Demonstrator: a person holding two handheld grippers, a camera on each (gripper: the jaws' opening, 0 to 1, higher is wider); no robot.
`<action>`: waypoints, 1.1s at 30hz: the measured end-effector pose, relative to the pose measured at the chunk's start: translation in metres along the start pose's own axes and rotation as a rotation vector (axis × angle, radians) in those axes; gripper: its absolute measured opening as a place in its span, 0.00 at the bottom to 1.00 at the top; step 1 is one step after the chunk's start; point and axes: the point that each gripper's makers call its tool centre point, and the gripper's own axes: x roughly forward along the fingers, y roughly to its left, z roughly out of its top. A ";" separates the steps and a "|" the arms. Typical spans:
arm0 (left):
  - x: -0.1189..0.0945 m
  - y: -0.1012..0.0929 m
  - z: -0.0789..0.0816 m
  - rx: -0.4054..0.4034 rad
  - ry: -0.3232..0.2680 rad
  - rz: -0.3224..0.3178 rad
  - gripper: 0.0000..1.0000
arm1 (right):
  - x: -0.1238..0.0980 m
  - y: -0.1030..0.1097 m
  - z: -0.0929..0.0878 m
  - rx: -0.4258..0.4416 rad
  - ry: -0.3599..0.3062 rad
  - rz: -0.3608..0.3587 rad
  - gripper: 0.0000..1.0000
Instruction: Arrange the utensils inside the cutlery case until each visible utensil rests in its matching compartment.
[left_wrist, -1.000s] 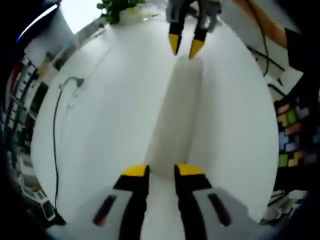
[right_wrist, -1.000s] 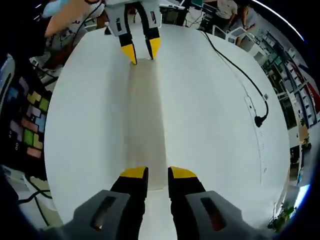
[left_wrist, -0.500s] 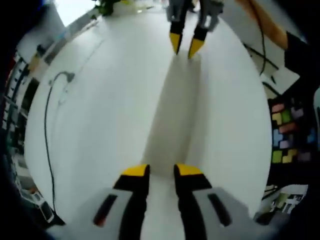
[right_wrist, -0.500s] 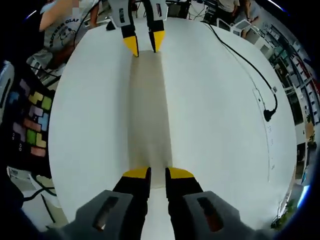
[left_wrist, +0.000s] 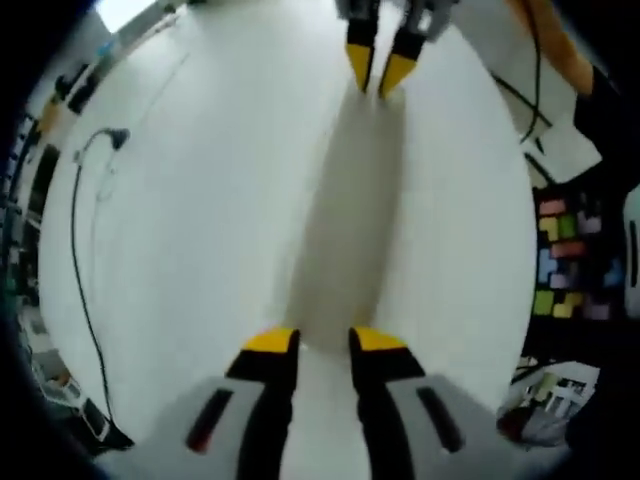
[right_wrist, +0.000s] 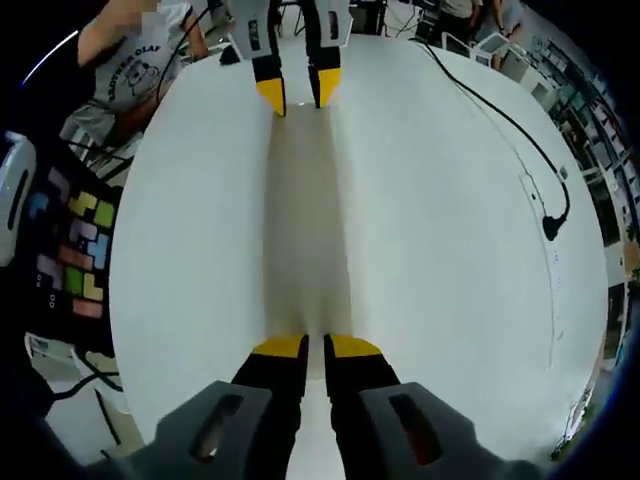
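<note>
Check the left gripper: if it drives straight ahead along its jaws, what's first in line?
The long pale case at the left gripper tips, lying lengthwise ahead; beyond it, the right gripper at the far end. Contact and depth are unclear.

Smooth matt white table (right_wrist: 430, 220)

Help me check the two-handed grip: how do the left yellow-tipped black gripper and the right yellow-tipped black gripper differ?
Jaw gap: the left yellow-tipped black gripper has its jaws clearly apart, while the right yellow-tipped black gripper has its jaws nearly together.
Pose: each sits at an opposite end of the long pale beige object, and they point toward each other.
Shared: both have that object's end between their tips. Whether either actually clamps it is unclear.
</note>
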 end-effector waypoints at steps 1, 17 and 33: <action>-0.001 0.002 0.000 -0.005 -0.001 0.003 0.22 | -0.001 -0.007 0.001 -0.007 0.012 -0.010 0.06; 0.006 -0.002 0.007 -0.027 0.003 -0.035 0.22 | -0.001 -0.006 0.001 -0.021 0.047 0.001 0.06; 0.003 -0.007 0.006 -0.043 0.013 0.028 0.21 | 0.000 -0.001 -0.001 0.004 0.166 -0.058 0.05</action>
